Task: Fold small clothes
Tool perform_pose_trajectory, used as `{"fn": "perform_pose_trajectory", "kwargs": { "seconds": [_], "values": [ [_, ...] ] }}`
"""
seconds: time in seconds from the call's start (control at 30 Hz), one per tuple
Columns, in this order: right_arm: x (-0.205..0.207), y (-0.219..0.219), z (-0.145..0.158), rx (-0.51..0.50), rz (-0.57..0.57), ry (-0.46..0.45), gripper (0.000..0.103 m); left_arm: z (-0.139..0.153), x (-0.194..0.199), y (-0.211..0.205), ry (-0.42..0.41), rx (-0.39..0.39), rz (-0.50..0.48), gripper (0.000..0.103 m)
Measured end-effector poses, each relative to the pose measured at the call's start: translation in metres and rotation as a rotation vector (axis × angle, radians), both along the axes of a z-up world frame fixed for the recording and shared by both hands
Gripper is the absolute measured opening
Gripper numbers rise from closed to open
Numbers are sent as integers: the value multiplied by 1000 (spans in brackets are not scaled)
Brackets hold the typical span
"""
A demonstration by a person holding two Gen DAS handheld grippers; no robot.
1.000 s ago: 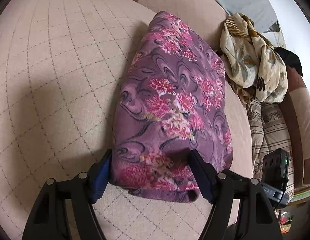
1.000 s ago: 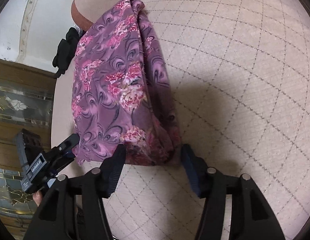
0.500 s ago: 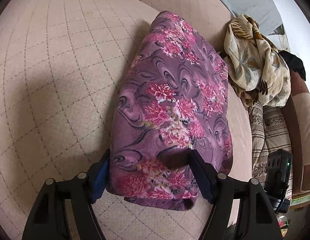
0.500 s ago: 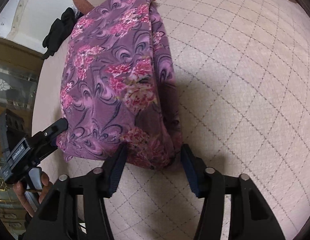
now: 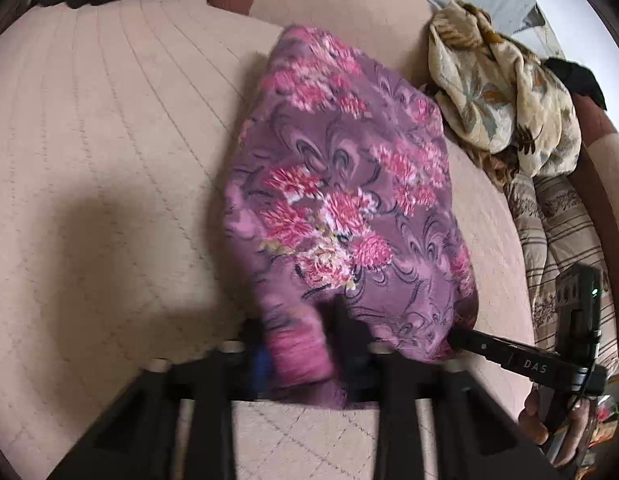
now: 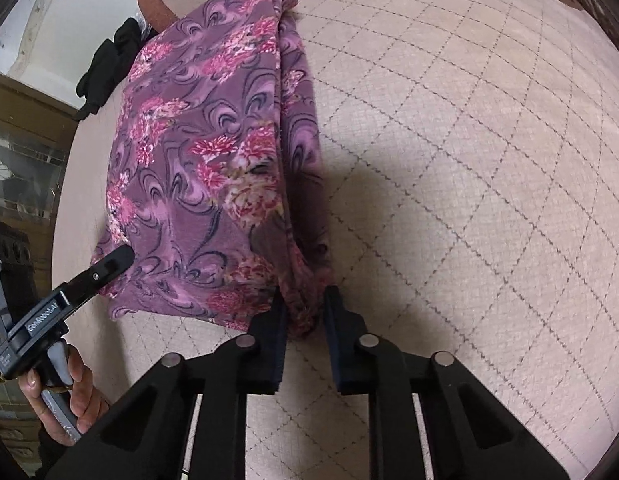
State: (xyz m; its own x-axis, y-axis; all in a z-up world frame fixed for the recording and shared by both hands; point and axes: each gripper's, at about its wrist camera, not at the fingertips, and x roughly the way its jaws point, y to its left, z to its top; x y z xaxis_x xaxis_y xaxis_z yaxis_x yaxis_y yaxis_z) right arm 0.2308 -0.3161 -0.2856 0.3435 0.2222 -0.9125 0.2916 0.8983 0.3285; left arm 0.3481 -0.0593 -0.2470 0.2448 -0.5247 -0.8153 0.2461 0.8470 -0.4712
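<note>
A purple cloth with pink flowers (image 5: 349, 208) lies folded in a long strip on the beige quilted sofa seat (image 5: 109, 160). My left gripper (image 5: 297, 344) is shut on the near left corner of the cloth, which bunches between its pads. My right gripper (image 6: 305, 312) is shut on the near right corner of the same cloth (image 6: 205, 160). Each gripper shows in the other's view: the right one (image 5: 509, 354) beside the cloth's right corner, the left one (image 6: 101, 270) at its left corner.
A cream floral cloth (image 5: 505, 92) lies crumpled at the back right over striped cushions (image 5: 565, 224). A dark garment (image 6: 109, 64) lies at the sofa's far end. The quilted seat (image 6: 489, 160) stretches wide to the right.
Both grippers have closed from open onto the near corners of the purple cloth. The near edge now bunches and lifts slightly; the left view is blurred by motion.
</note>
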Motion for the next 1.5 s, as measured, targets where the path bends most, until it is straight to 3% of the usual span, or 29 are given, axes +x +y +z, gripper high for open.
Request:
{"fn": "perform_pose_trajectory", "kwargs": {
  "seconds": [0.13,0.2,0.27,0.3,0.37,0.4,0.43,0.5,0.57,0.6,0.67,0.73,0.83,1.07,1.13,1.3,1.5],
  "values": [
    [-20,-4,21,35,-5,-57,10,23,-13,14,17,-31,-35,11],
    [-32,0,32,30,9,-96,10,11,-14,11,11,53,-54,14],
    [-29,-1,21,54,7,-85,11,-8,-10,7,53,101,-37,26],
    [-24,-1,11,55,5,-59,14,-7,-11,7,40,91,-20,29],
    [-27,1,6,5,-25,-37,30,7,-20,4,-40,116,-42,40],
    [-38,3,11,-16,-51,-61,33,16,-29,0,-98,150,-70,56],
    [-57,5,21,-14,-72,-120,45,23,-39,-2,-139,175,-87,68],
    [-88,9,30,-1,-93,-186,64,34,-63,6,-208,181,-67,71],
    [-127,16,37,-1,-153,-238,64,39,-100,31,-293,131,44,81],
    [-138,21,38,8,-161,-247,64,38,-110,36,-300,142,83,88],
    [-167,41,45,-11,-133,-269,64,35,-124,36,-308,195,122,88],
    [-176,51,56,-67,-115,-286,64,43,-134,29,-338,217,72,88],
    [-186,59,71,-105,-116,-314,65,66,-161,36,-452,226,65,90],
    [-199,85,93,-235,-106,-332,66,69,-202,60,-506,258,98,93],
    [-206,86,95,-219,-111,-359,75,73,-208,67,-538,249,119,93],
    [-220,77,87,-193,-161,-394,76,81,-213,72,-599,253,158,93],
    [-224,79,88,-231,-138,-428,76,93,-222,78,-653,226,198,94]
  ]
}}
